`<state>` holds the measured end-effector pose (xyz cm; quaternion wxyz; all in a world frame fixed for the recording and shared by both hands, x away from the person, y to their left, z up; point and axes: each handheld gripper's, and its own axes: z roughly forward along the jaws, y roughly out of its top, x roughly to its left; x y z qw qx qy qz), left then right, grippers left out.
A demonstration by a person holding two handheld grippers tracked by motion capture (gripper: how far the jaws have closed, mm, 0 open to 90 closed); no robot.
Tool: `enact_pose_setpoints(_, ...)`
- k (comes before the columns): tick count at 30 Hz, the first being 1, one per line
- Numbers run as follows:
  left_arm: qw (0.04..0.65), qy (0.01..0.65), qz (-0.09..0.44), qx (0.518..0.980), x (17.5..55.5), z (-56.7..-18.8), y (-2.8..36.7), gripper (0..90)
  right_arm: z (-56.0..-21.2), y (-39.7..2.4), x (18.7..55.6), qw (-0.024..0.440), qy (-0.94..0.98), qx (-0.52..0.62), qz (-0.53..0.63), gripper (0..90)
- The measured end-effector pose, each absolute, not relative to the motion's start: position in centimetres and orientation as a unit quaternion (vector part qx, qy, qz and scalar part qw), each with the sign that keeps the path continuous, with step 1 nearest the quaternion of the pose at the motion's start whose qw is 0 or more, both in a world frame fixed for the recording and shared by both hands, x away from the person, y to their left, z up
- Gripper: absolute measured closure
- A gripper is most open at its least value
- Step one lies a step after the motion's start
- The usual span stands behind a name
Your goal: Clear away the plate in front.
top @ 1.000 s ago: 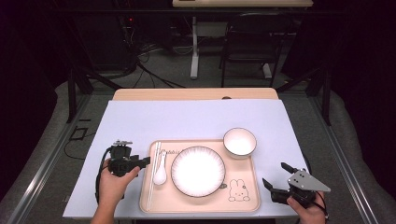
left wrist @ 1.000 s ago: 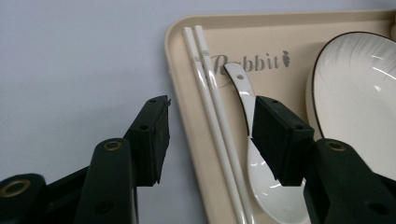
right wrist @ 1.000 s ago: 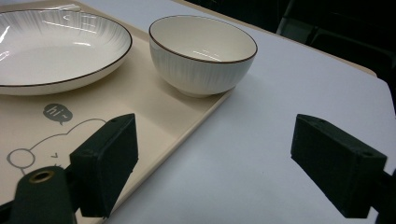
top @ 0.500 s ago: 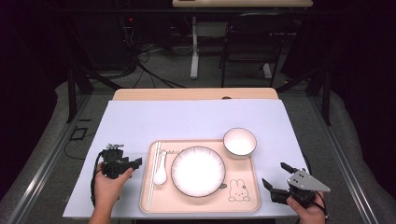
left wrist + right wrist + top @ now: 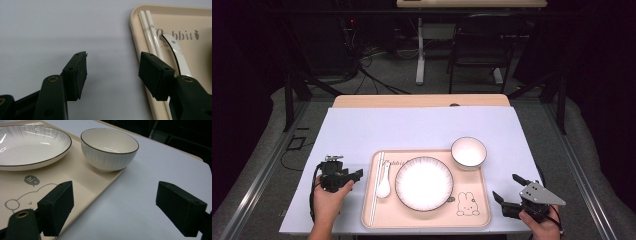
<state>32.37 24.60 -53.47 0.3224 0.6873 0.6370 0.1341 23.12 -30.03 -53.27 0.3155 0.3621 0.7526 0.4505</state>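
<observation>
A beige tray (image 5: 427, 224) lies on the pale table cover and holds a white plate (image 5: 424, 183), a white bowl (image 5: 468, 151), a white spoon (image 5: 383, 182) and white chopsticks (image 5: 377, 192). My left gripper (image 5: 354, 176) rests low on the cover just left of the tray, pointing at it. Its jaws have just been opening and stand open with nothing between them (image 5: 112, 67); the chopsticks (image 5: 150, 35) and spoon (image 5: 175, 47) lie beyond the right jaw. My right gripper (image 5: 507, 187) sits open at the tray's right front corner, and its view (image 5: 115, 197) looks toward the bowl (image 5: 108, 147) and plate (image 5: 30, 142).
The cover (image 5: 412, 127) drapes a wooden table whose far edge (image 5: 422, 100) shows bare. Behind it stand a chair (image 5: 477, 45) and a desk leg (image 5: 419, 55) with cables on the floor. A rabbit drawing (image 5: 467, 205) marks the tray's front right.
My left gripper has drawn back to the left, away from the tray's edge and the spoon, and its jaws have spread wider. The right gripper has stayed put.
</observation>
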Motion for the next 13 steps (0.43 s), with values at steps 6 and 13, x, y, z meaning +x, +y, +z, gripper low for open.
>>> enact_pose_setpoints(6, 0.312, 0.636, 0.144, 0.691, 32.44, -53.62, 24.6, 38.7, -53.29, -30.06, 23.14, 0.315, 0.753, 0.363, 0.45, 14.4)
enact_pose_setpoints(13, 0.294, 0.63, 0.178, 0.696, 32.48, -53.47, 24.54, 35.9, -53.36, -30.25, 23.24, 0.314, 0.751, 0.367, 0.45, 14.4)
